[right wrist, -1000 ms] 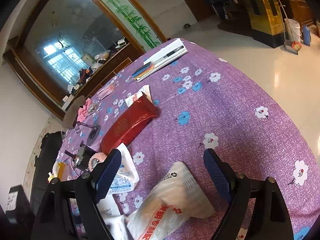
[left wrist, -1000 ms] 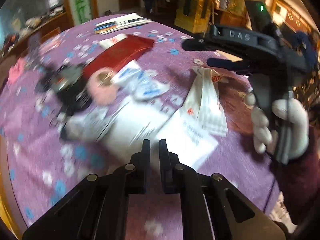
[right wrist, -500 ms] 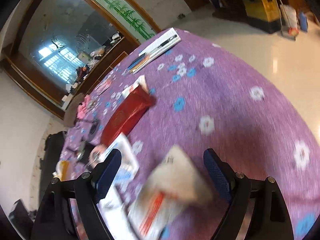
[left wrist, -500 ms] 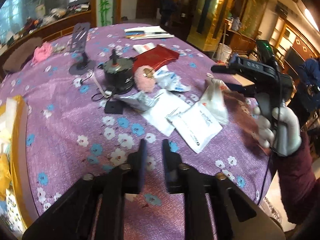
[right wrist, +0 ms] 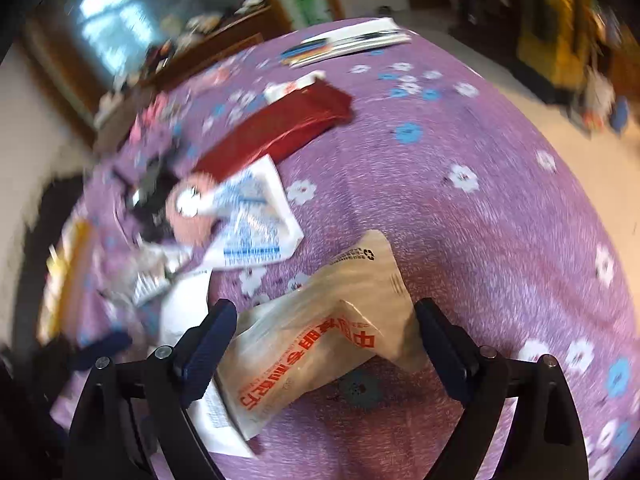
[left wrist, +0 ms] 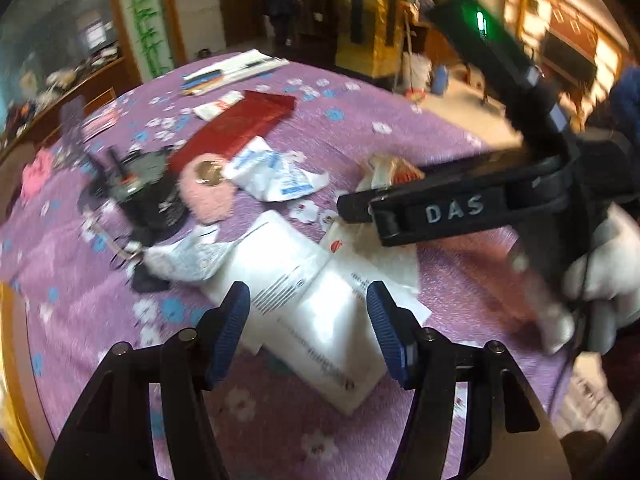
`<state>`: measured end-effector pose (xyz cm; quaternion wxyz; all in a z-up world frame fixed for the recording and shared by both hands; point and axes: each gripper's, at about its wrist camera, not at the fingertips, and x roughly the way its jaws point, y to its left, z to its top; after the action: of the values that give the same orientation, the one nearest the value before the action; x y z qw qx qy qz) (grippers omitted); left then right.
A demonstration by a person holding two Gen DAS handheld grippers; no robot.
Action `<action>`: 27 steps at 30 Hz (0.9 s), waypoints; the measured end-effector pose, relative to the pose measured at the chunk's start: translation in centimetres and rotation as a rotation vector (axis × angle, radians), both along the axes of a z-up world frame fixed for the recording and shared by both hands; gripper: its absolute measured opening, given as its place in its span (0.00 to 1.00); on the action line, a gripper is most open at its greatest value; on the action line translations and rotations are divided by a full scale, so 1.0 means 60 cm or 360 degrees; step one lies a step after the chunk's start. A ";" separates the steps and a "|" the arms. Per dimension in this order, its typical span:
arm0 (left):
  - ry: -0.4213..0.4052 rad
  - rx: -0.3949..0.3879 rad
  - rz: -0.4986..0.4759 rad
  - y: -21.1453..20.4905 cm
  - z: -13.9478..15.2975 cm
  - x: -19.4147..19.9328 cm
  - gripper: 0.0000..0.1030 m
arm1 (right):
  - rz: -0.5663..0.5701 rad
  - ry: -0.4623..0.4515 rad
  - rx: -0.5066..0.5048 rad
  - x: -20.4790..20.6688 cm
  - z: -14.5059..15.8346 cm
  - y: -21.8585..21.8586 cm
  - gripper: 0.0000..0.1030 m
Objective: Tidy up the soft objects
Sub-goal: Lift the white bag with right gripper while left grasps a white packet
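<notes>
Purple flowered cloth covered the round bench, with a red packet lying far across it. White mailers lay overlapped near centre, a tan pouch with red print beside them, then a blue-printed bag and a pink fluffy piece. Left tongs were opening above the mailers, pads not pressing them. Right tongs stood spread wide astride the tan pouch, not gripping; a gloved hand held them.
</notes>
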<state>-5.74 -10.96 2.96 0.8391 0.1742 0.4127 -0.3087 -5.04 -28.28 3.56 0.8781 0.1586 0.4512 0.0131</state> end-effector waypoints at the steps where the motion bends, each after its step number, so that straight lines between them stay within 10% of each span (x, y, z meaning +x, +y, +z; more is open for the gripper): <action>1: 0.0003 0.0025 -0.0020 -0.009 -0.007 0.000 0.57 | 0.0024 0.0000 -0.0040 0.000 0.001 -0.001 0.83; 4: 0.0047 0.0069 -0.0103 -0.037 -0.023 -0.014 0.57 | -0.0071 -0.0013 -0.0204 -0.007 0.007 -0.018 0.84; 9: 0.0183 -0.0040 -0.0214 -0.040 -0.015 -0.041 0.08 | -0.0186 -0.0056 0.0021 -0.041 0.007 -0.078 0.85; 16: 0.0263 -0.0189 -0.0167 -0.001 -0.004 -0.057 0.08 | -0.0312 -0.0111 0.0237 -0.124 -0.003 -0.111 0.85; 19: 0.0241 -0.0248 -0.0176 0.013 0.010 -0.073 0.26 | -0.0249 -0.0078 0.0276 -0.134 -0.006 -0.098 0.85; 22: 0.0107 -0.0205 -0.0203 0.007 0.018 -0.097 0.70 | -0.0188 -0.0038 0.0239 -0.112 -0.006 -0.074 0.86; 27: 0.0061 0.0046 -0.0281 -0.046 -0.032 -0.123 0.76 | -0.0172 0.0012 0.0108 -0.067 -0.005 -0.042 0.88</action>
<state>-13.13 -13.70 1.03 0.7980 0.2161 0.4160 -0.3787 -9.08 -30.79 3.27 0.8699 0.2124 0.4448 -0.0195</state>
